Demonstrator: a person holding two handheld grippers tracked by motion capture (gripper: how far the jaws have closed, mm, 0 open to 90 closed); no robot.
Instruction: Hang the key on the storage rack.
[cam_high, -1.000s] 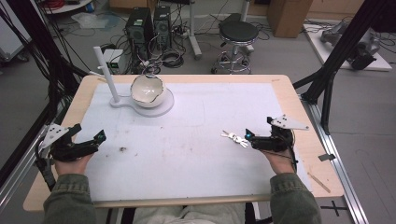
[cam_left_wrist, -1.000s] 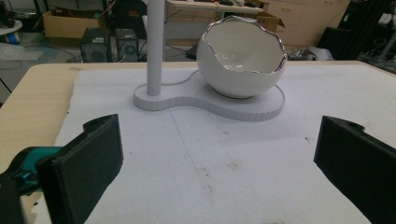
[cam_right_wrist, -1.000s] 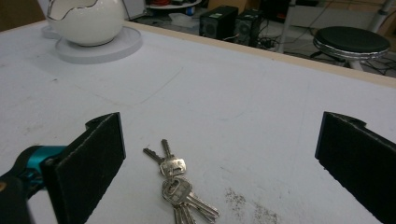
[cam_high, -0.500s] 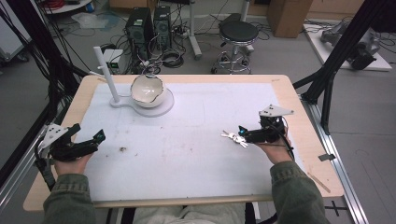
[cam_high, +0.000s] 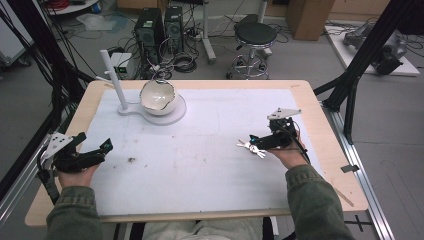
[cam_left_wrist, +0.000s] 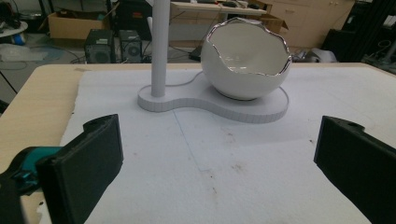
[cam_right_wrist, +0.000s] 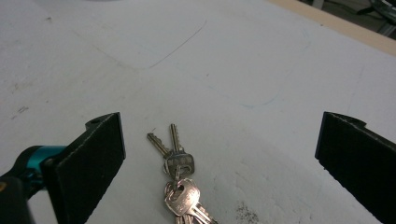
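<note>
A bunch of silver keys (cam_high: 248, 147) lies flat on the white mat (cam_high: 210, 165), right of centre. My right gripper (cam_high: 254, 139) hovers just over the bunch, open. In the right gripper view the keys (cam_right_wrist: 179, 179) lie low between the two black jaws, closer to the left one, and the right gripper (cam_right_wrist: 219, 149) touches nothing. My left gripper (cam_high: 95, 144) rests open near the mat's left edge with nothing in it. In the left gripper view the left gripper (cam_left_wrist: 219, 149) faces a white eggshell-shaped bowl (cam_left_wrist: 245, 58) on a white stand base (cam_left_wrist: 210, 100).
The bowl (cam_high: 158, 96) sits on its stand base (cam_high: 172, 116) at the back left, beside a white upright post (cam_high: 114, 80). A small dark speck (cam_high: 131, 160) marks the mat near the left gripper. The wooden table edge (cam_high: 330, 150) runs close along the right.
My right gripper has moved left and tipped down toward the keys, which now lie between its jaws. The left gripper and the keys have stayed put.
</note>
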